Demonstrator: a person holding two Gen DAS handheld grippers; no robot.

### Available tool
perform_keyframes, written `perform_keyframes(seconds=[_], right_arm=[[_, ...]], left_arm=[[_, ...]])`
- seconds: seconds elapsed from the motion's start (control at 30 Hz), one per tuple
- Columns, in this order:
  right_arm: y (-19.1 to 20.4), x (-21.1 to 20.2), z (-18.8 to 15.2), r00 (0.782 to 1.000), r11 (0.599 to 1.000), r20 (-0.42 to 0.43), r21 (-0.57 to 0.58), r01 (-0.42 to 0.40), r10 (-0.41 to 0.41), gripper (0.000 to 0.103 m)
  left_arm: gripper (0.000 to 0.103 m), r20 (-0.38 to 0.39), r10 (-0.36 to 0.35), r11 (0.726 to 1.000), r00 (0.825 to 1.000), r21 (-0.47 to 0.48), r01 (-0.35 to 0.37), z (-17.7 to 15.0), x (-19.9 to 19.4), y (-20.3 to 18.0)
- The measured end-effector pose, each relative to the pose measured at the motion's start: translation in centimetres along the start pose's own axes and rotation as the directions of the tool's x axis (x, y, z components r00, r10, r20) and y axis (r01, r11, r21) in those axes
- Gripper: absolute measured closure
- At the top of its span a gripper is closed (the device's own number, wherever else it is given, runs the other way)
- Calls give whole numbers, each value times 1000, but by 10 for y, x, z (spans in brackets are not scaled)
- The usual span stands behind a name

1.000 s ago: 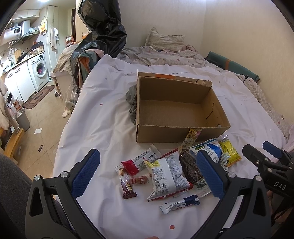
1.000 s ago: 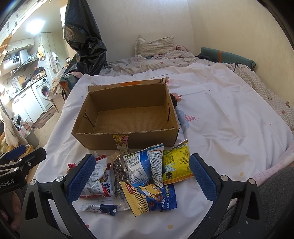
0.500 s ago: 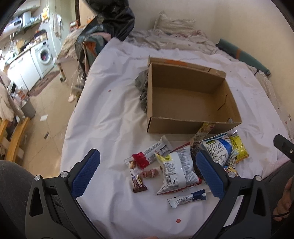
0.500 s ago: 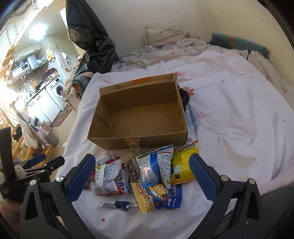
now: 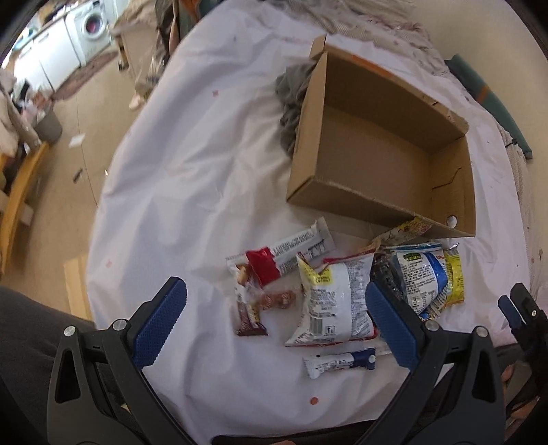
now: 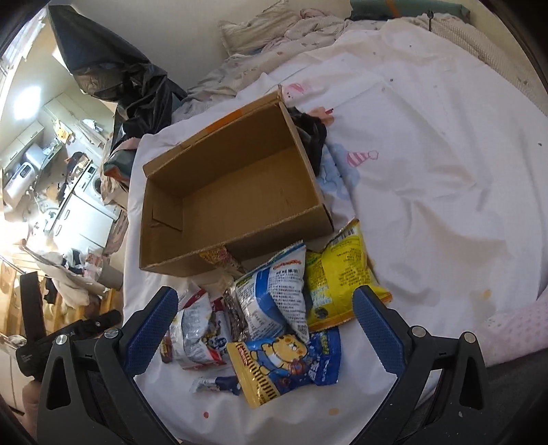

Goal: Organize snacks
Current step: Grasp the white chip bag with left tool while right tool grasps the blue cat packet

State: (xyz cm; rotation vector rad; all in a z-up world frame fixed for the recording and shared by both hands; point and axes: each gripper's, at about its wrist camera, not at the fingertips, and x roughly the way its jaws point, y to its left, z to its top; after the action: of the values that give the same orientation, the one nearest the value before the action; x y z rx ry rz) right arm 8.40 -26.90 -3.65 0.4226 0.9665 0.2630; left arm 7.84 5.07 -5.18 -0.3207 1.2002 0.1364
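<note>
Below, crinkly foil snack packets (image 6: pixel 274 308) lie heaped on the wrinkled white bedsheet (image 5: pixel 178 178), just beside an open corrugated cardboard box (image 5: pixel 383 161), apparently empty. Left claw (image 5: pixel 275 320) and right claw (image 6: pixel 265 327) hover above, both spread wide, holding nothing.

I am in a small lived-in home, a one-room flat by the look of it. I hang over a bed with a white sheet (image 6: pixel 428 143), a pillow (image 6: pixel 260 27) and rumpled bedding at its head. Just beyond the bed's edge stand a washing machine (image 5: pixel 92 24) and white kitchen cabinets (image 6: pixel 27 137).
</note>
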Motion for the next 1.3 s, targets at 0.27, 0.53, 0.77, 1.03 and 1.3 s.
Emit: perform_keyframes(seconds=[0.27, 0.53, 0.77, 1.03, 1.3], right_arm=[[-5, 2, 1, 1000, 1000, -4, 14, -4, 4, 0], [4, 20, -18, 986, 998, -168, -67, -6, -5, 0], [48, 61, -60, 931, 920, -324, -390, 28, -166, 6], [56, 77, -71, 914, 871, -297, -479, 107, -276, 50], [44, 42, -55, 960, 926, -253, -377, 15, -119, 101]], left_arm=[[12, -146, -7, 998, 989, 55, 16, -18, 58, -46], [46, -201, 21, 995, 979, 101, 0, -26, 91, -64], [66, -220, 44, 994, 974, 105, -21, -21, 88, -63], [68, -193, 49, 993, 980, 111, -28, -19, 72, -53], [68, -143, 36, 992, 989, 122, -18, -17, 45, -56]])
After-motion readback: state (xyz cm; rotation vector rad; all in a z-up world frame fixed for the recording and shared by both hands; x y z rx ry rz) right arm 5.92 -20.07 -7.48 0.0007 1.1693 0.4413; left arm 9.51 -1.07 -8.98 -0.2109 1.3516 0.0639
